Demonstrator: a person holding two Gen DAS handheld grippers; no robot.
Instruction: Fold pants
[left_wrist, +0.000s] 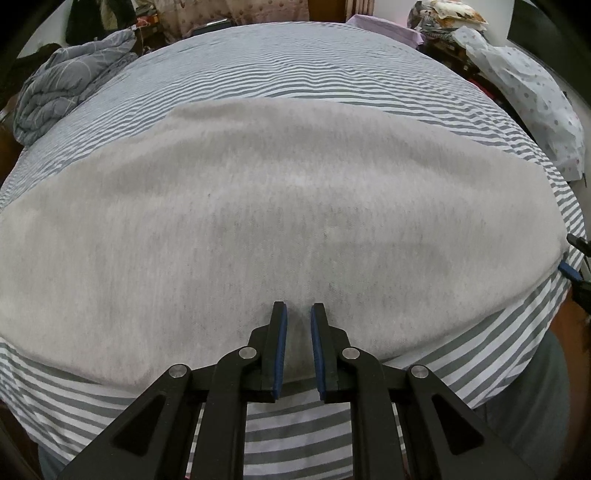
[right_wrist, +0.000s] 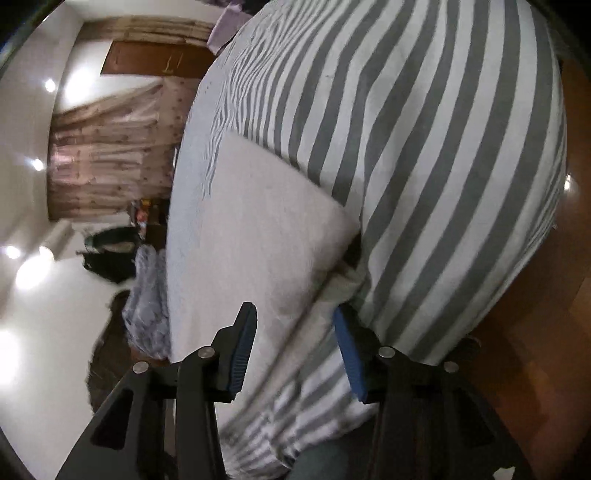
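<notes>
Pants: pale grey knit, lying flat and folded into a broad band on the striped bedsheet. In the left wrist view the cloth fills the field ahead of the jaws and runs off to both sides; its near edge lies just behind the fingertips, with bare striped sheet below that.

Left gripper: points steeply down at the near edge of the pants. Jaws nearly together, a narrow slot between the blue pads. The tips sit over the grey cloth; nothing is seen pinched between the pads, and whether the tips touch the fabric cannot be told. Reads as clenched and empty.

Right gripper: view is rolled, so the bed runs upward across the frame. Jaws stand apart, released. The folded end of the pants lies just ahead of the gap and reaches down between the fingers. The pads do not press on it. A darker opening in the fold shows just ahead of the right-hand finger. That finger lies against the striped sheet; the other finger hangs over the pale cloth.

In the left wrist view the right gripper's blue pad shows at the far right end of the pants.

Crumpled grey quilt well ahead and left of the left jaws.
</notes>
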